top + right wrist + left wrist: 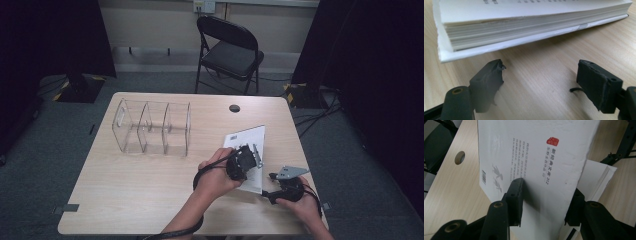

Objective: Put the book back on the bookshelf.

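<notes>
The left claw (544, 202) straddles the book's cover (541, 157), one jaw on top of it and the other beneath, so we seem to have the cover pinched and lifted off the pages. The book (248, 150) lies right of centre on the desk (150, 190), toward the near edge, with the clear organizer (152, 127) well apart on the far left. Our right claw (540, 75) sits low on the desk at the book's near right side, jaws spread wide and holding nothing, aimed at the page block (524, 25).

To do this well, we think the left should keep a firm but gentle pinch so the cover does not crease or slip. We would slide the right in level with the desk, one jaw under the lower cover, and close only once the edge is well between the jaws. The book could skid, so we go slowly.
</notes>
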